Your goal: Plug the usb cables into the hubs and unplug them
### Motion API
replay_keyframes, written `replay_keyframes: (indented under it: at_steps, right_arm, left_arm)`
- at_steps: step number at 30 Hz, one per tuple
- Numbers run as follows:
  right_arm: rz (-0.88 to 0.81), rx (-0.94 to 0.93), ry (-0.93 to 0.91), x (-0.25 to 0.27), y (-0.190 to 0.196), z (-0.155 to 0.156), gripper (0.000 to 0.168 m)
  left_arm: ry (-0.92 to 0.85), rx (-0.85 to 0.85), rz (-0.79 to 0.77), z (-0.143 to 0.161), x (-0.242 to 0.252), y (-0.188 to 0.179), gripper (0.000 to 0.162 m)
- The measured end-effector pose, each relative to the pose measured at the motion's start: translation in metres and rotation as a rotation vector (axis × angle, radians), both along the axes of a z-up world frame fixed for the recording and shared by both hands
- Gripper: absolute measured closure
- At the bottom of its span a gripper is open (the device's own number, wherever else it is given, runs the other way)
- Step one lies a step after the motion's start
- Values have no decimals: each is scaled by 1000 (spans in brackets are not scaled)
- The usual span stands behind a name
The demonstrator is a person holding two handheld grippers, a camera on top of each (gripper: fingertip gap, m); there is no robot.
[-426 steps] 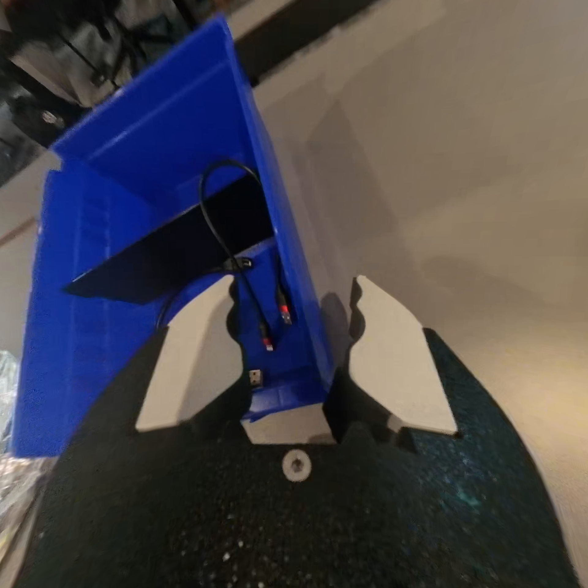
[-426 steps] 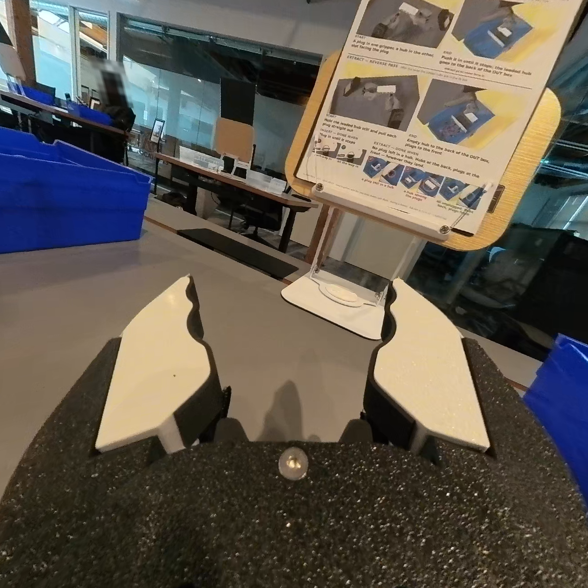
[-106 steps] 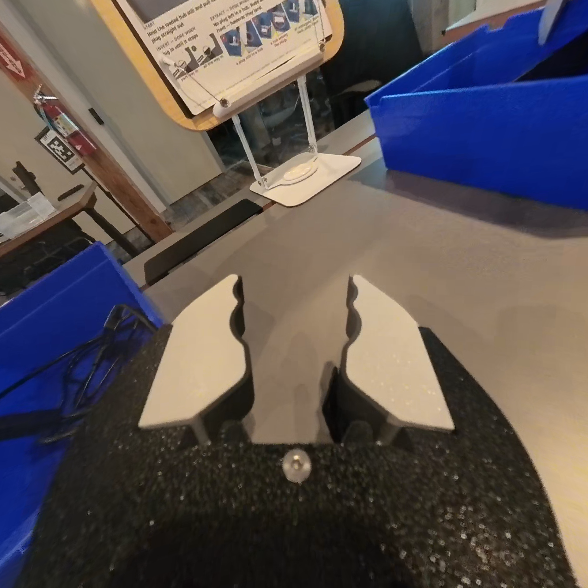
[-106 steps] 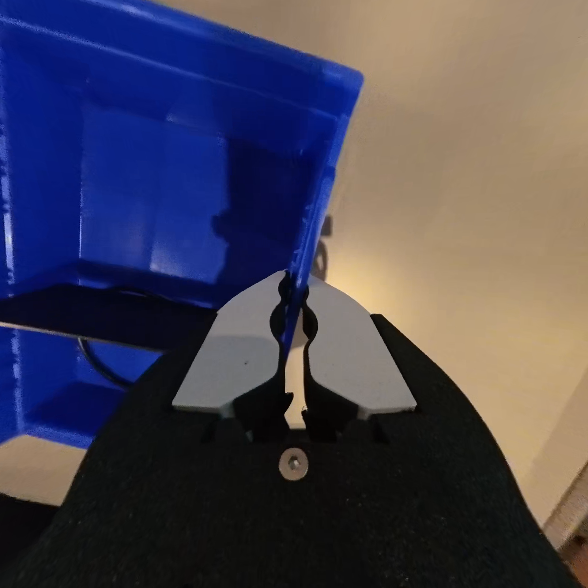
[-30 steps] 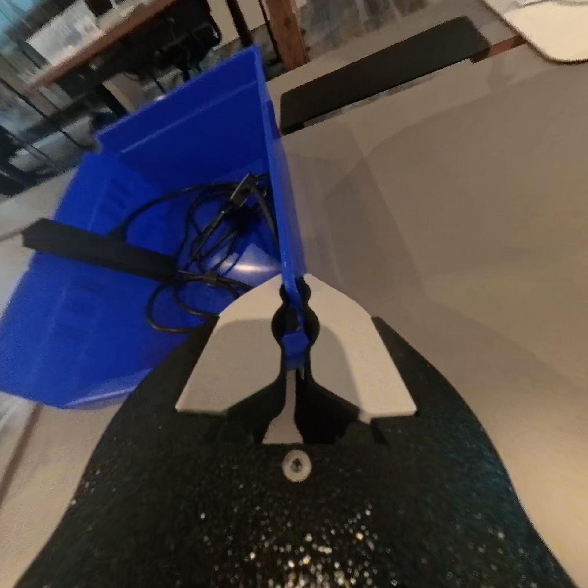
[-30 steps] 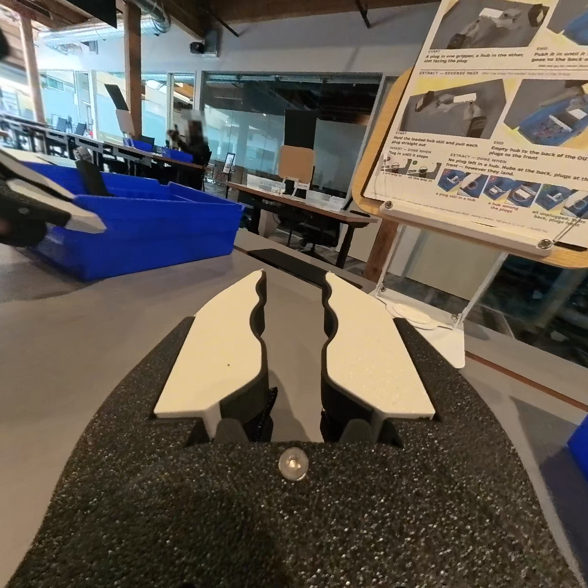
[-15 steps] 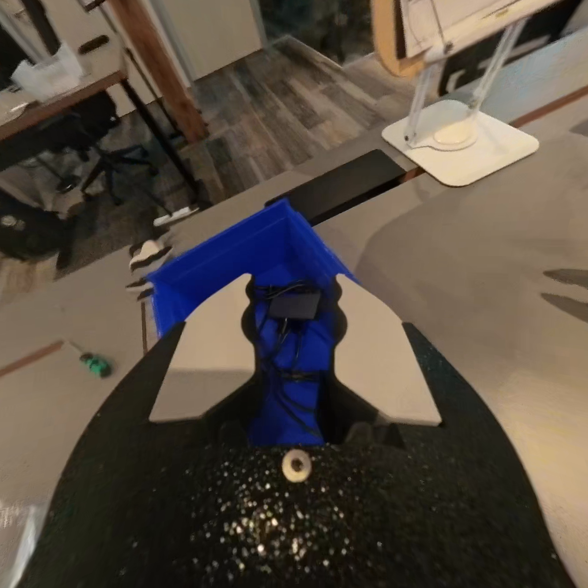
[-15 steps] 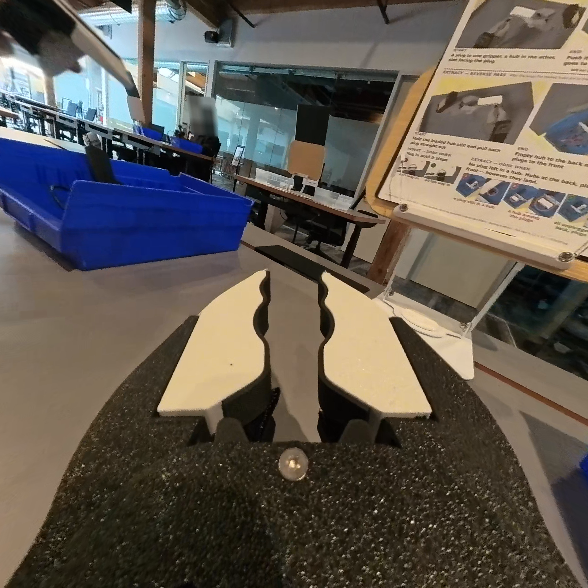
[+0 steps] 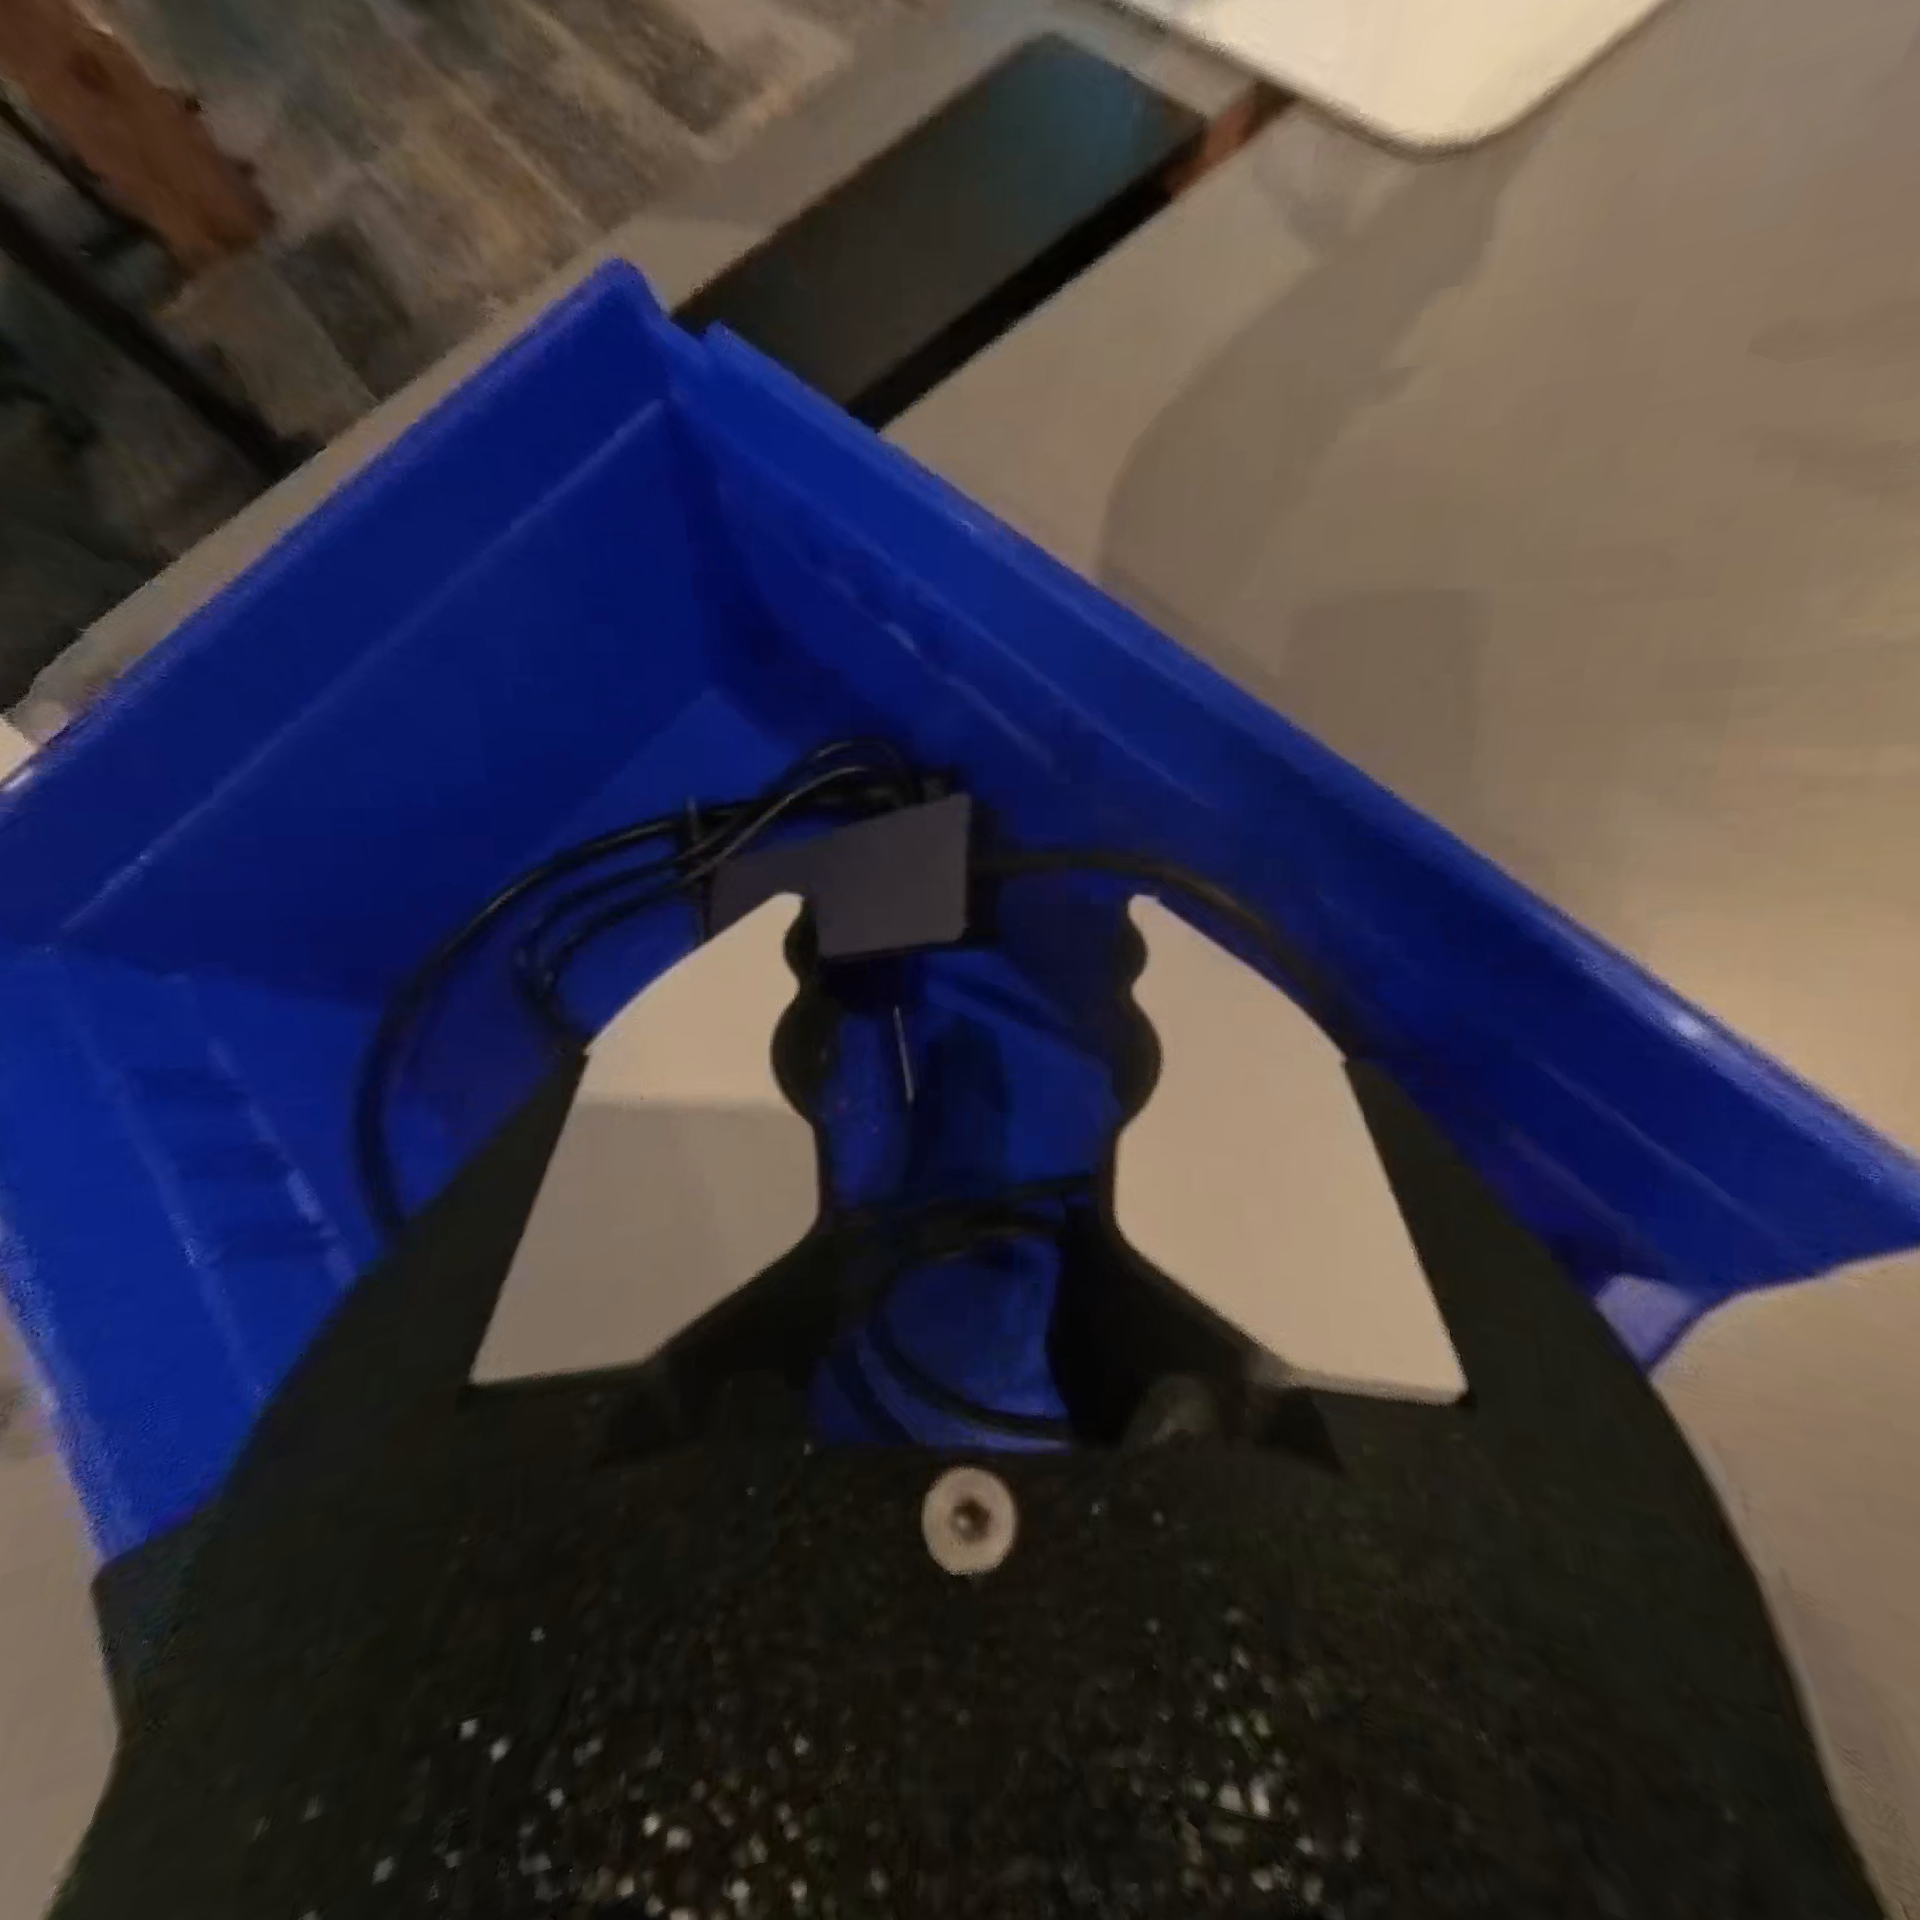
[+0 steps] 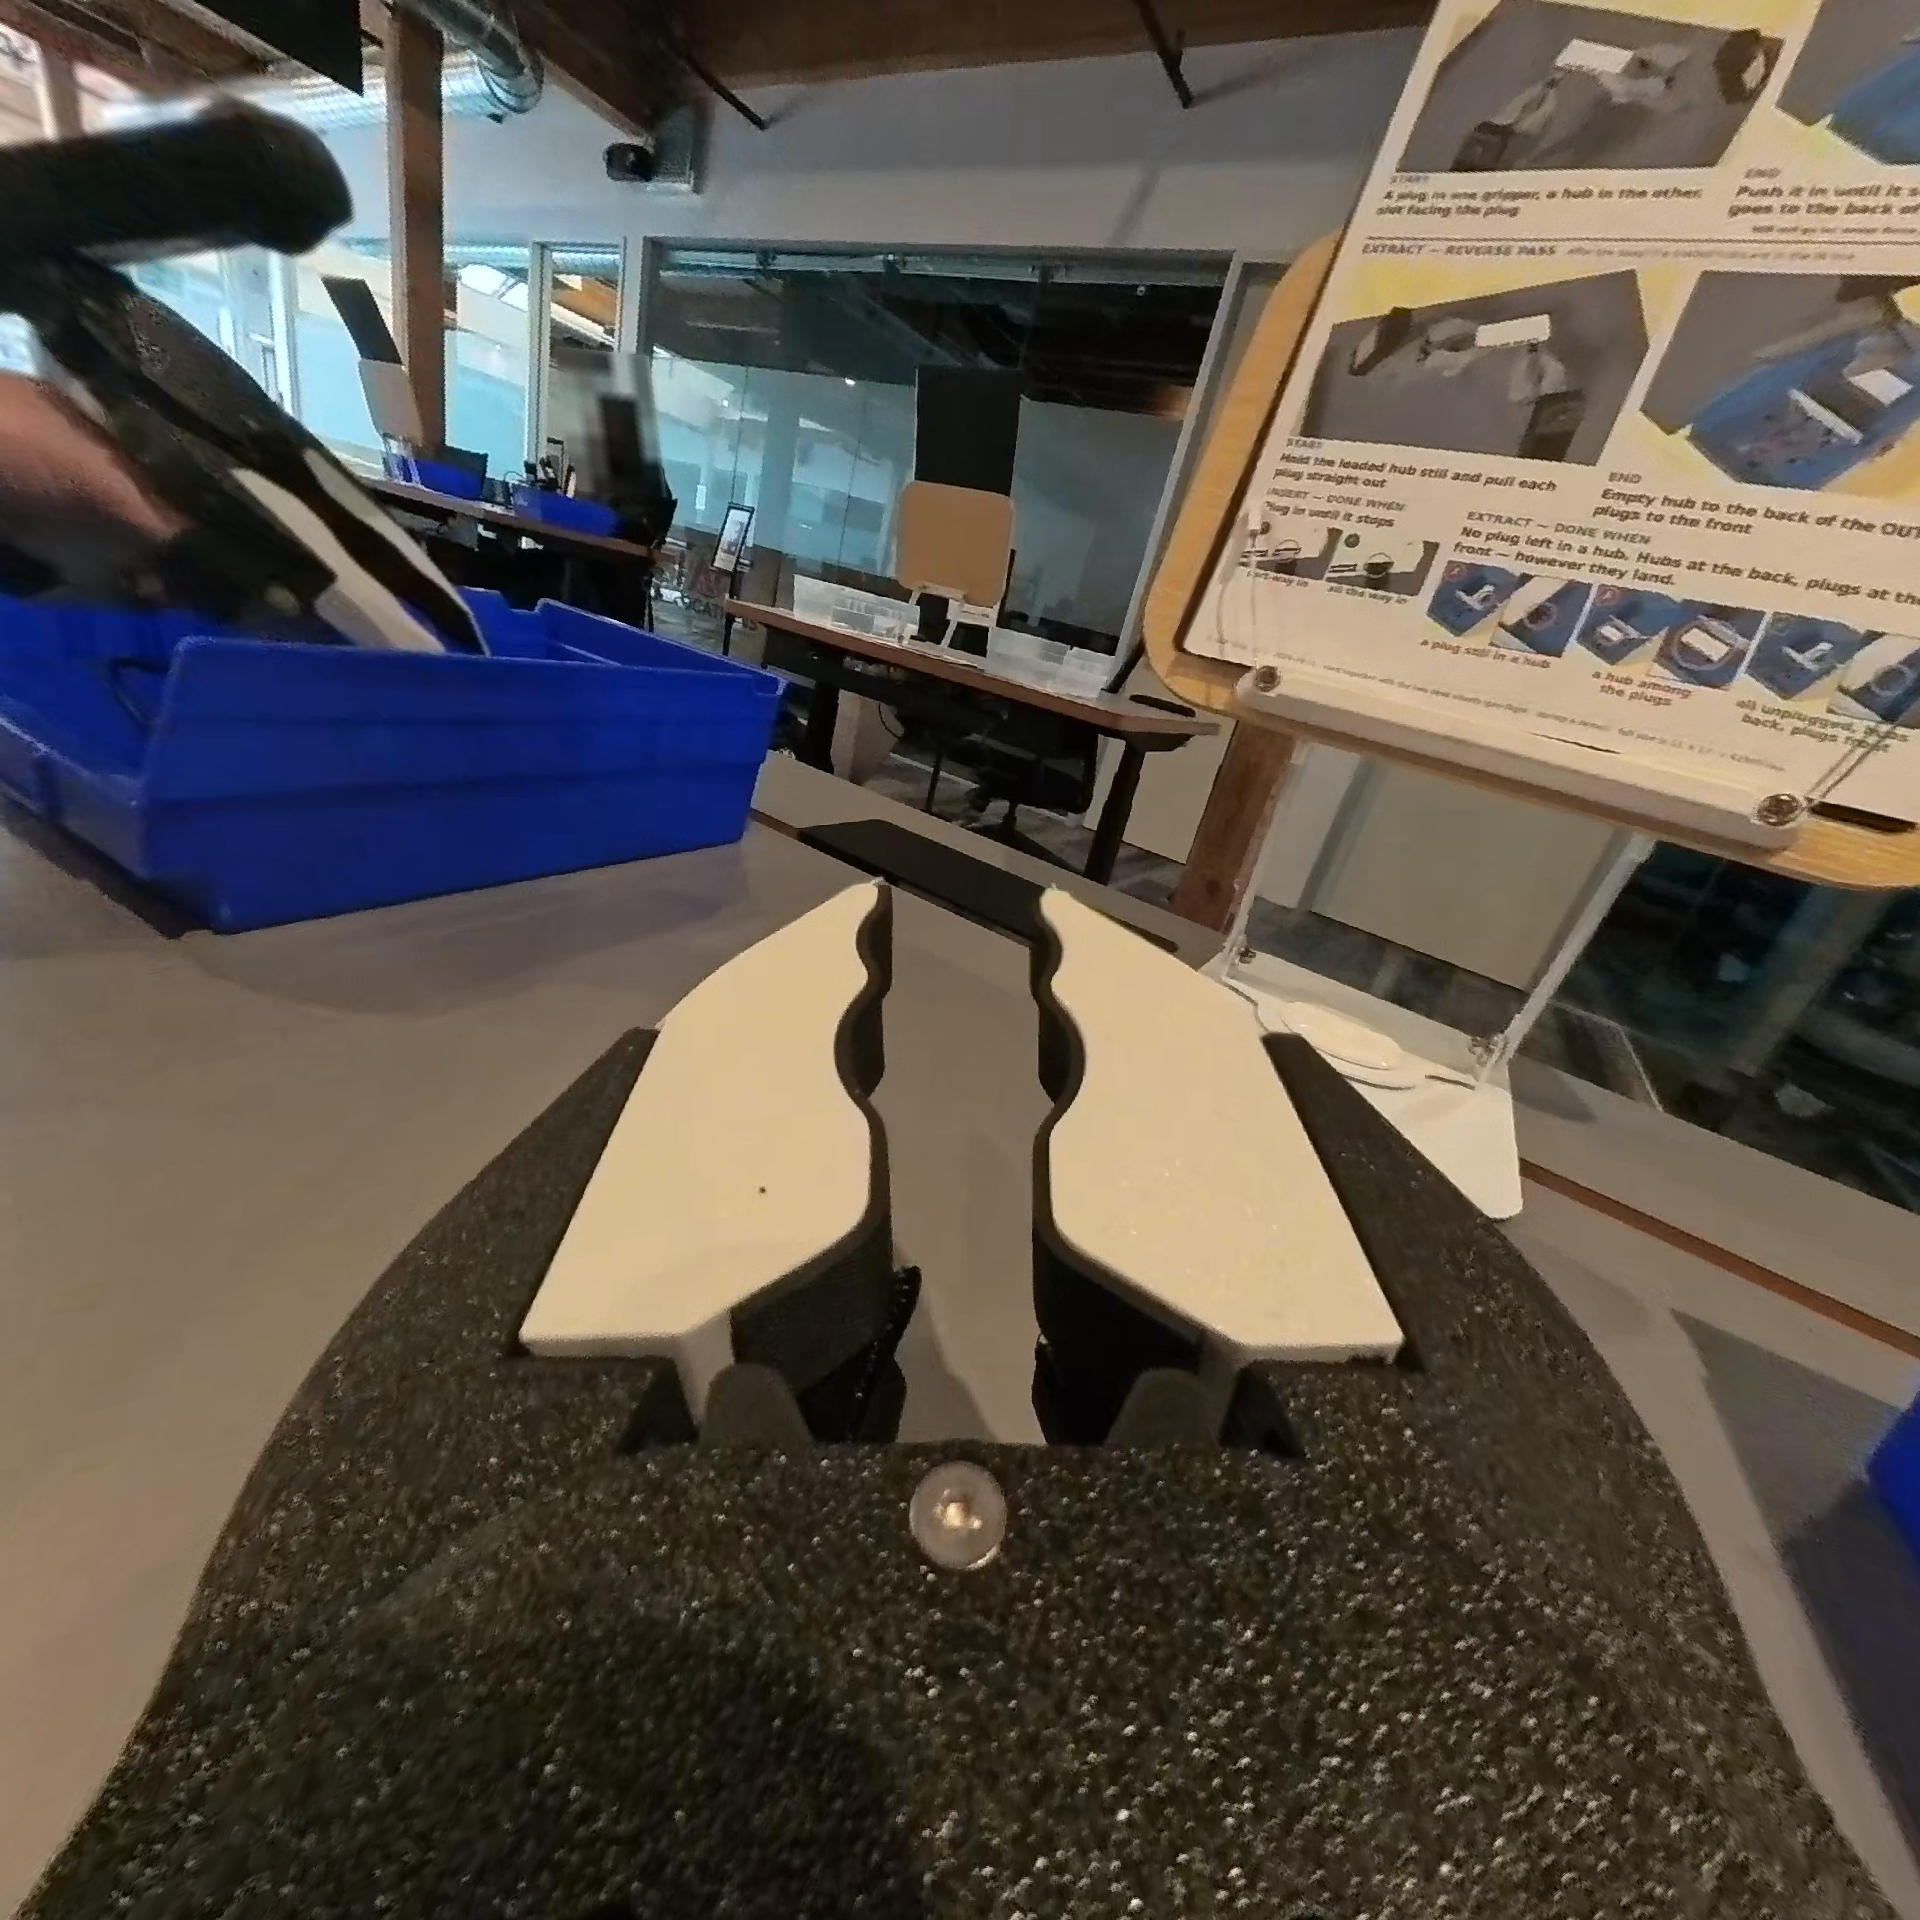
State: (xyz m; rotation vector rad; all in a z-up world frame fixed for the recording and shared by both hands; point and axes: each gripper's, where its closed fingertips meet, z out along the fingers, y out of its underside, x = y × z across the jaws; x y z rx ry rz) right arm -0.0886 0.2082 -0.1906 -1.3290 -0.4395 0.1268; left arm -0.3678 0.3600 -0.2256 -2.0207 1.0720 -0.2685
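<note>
In the middle of the left wrist view, the left gripper (image 9: 961,935) hangs over the deep blue plastic bin (image 9: 1195,748), jaws spread apart and empty. The small dark rectangular hub (image 9: 883,873) lies in the bin's far corner, just beyond the left fingertip, among thin black cables (image 9: 468,966). A good pick would straddle the hub's body alone, clear of the wires. The right gripper (image 10: 961,904) waits over the grey table (image 10: 260,1091), fingers parted, empty.

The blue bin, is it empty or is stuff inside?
Not empty: the blue bin holds a dark hub and tangled black cables.
</note>
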Motion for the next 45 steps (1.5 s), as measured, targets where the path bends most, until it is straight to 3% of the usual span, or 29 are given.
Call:
replay_keyframes:
  at_steps: [4, 7, 13, 18, 21, 24, 28, 34, 39, 45]
  right_arm:
    - [13, 6, -39, -6, -1, -2, 147]
    - [17, 9, -60, -9, -2, -3, 148]
    - [21, 11, -69, -10, -2, -3, 150]
    - [29, 14, -80, -12, -3, -4, 151]
    - [34, 16, -94, -14, -3, -4, 152]
    - [40, 19, -111, -16, -4, -5, 152]
    - [46, 22, -131, -19, -5, -7, 153]
    - [50, 25, -144, -20, -5, -7, 154]
    - [50, 25, -144, -20, -5, -7, 154]
    - [46, 26, -135, -19, -5, -7, 155]
  left_arm:
    - [270, 111, 15, -19, -13, 12, 100]
    - [413, 231, 19, -21, -14, 21, 105]
    - [434, 254, 26, -33, -1, 27, 118]
    - [533, 315, 47, -40, -6, 33, 142]
    - [593, 407, 87, -29, -13, 40, 150]
    - [460, 412, 141, -5, -16, 40, 150]
    - [294, 523, 198, 47, -26, 35, 150]
    - [-137, 661, 206, 130, -24, 7, 150]
    - [-497, 592, -26, 176, 15, -42, 150]
    - [-806, 443, -347, 210, 67, -113, 150]
